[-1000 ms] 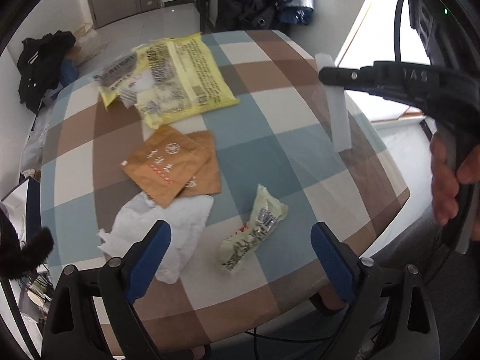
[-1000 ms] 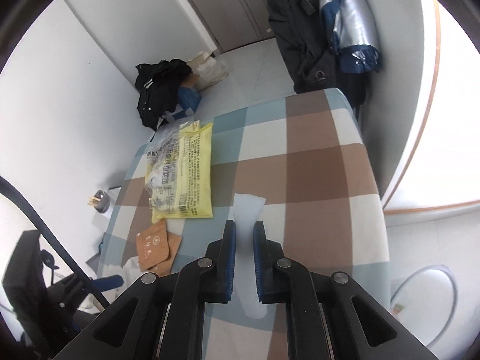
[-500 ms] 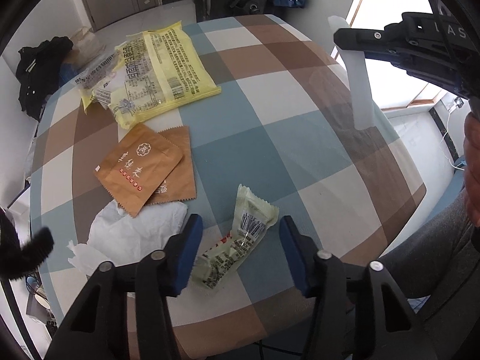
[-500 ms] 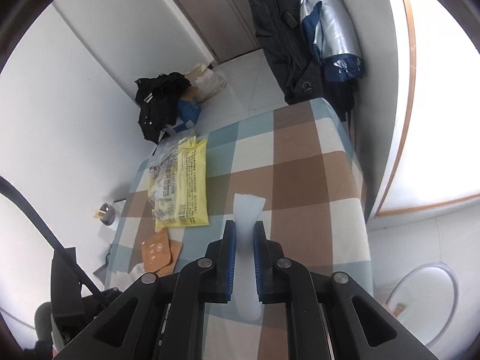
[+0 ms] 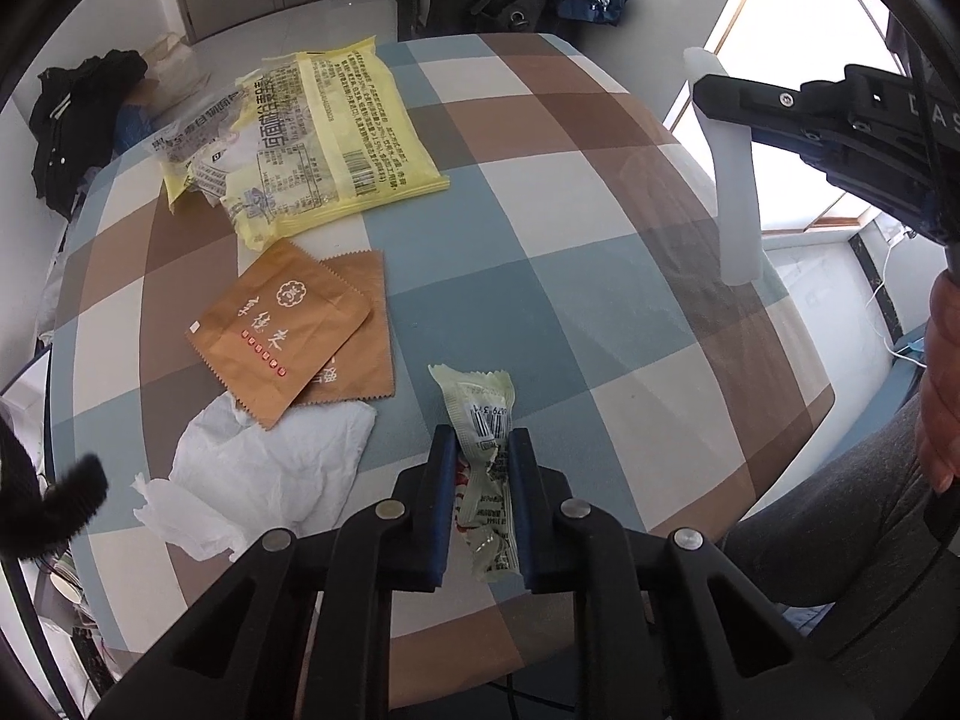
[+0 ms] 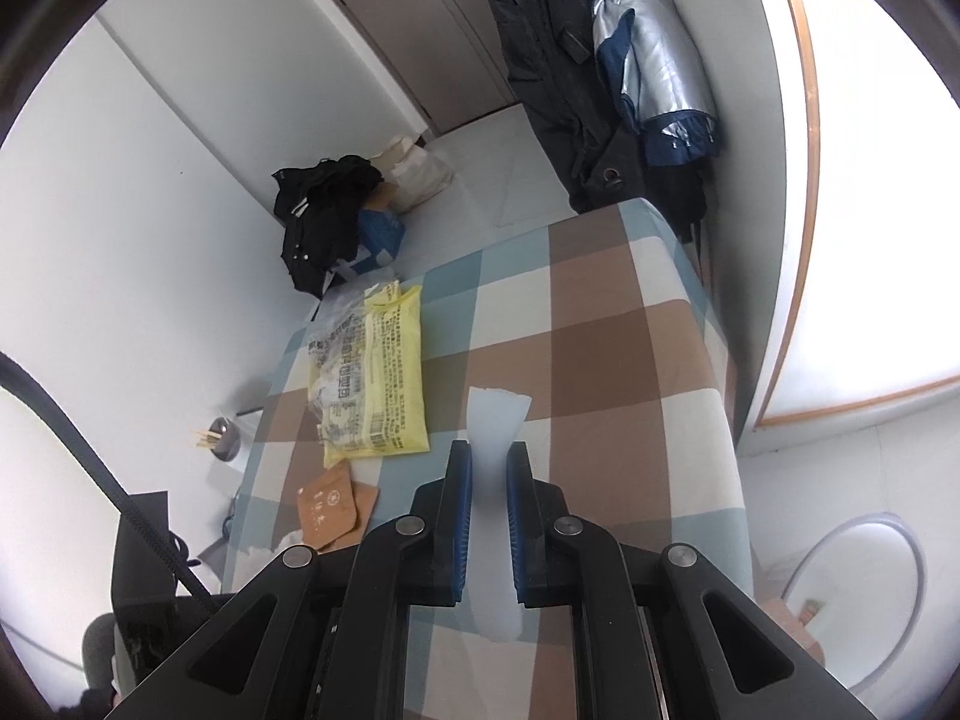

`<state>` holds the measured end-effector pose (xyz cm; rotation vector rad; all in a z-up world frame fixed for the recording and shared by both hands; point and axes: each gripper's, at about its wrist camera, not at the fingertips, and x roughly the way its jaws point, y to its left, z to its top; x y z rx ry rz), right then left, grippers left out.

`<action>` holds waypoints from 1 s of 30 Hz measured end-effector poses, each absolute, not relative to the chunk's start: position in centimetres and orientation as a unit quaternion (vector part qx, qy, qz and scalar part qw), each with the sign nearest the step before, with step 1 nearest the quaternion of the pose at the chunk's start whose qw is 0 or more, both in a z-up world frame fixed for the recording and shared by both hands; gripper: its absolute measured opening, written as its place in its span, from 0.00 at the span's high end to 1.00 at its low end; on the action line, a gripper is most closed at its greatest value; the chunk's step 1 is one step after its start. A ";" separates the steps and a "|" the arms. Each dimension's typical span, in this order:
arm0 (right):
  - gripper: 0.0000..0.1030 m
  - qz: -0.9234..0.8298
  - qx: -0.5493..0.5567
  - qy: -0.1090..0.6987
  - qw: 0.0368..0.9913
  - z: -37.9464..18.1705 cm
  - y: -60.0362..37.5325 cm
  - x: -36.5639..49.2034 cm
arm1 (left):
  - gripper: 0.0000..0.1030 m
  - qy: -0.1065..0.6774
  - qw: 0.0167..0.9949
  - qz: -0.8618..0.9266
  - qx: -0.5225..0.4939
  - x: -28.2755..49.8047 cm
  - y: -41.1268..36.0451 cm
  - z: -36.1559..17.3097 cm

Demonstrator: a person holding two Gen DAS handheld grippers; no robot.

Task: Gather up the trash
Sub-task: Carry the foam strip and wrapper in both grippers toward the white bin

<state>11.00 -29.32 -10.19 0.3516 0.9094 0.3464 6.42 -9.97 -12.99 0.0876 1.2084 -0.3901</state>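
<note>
Gripping a pale green snack wrapper (image 5: 489, 420) on the checked table (image 5: 600, 300), the left gripper (image 5: 480, 450) clears trash; the right gripper (image 6: 489, 468) pinches a translucent strip (image 6: 495, 420).

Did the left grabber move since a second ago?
Yes. The left gripper went forward over the checkered table and shut its blue fingers on the pale green wrapper, which earlier lay untouched between its wide-open fingers.

A lived-in home room: checked tablecloth (image 6: 600, 324), coats (image 6: 600, 60) hanging by the door (image 6: 420, 30), clothes heap (image 6: 324, 210) on the floor
</note>
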 end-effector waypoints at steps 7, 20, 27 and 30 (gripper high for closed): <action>0.90 0.166 0.171 0.437 0.867 -10.3 -29.0 10.3 | 0.88 0.545 0.815 -0.198 0.008 7.0 -8.4 -11.4; 0.90 0.167 0.158 0.429 0.873 -9.5 -28.9 8.4 | 0.88 0.471 0.851 -0.218 -0.086 7.0 -4.7 -6.0; 0.90 0.191 0.146 0.397 0.886 -5.5 -29.0 5.9 | 0.88 0.419 0.874 -0.215 -0.119 6.7 -3.7 -1.5; 0.90 0.197 0.154 0.369 0.895 -3.1 -30.0 4.2 | 0.88 0.399 0.881 -0.224 -0.120 6.3 -4.4 0.4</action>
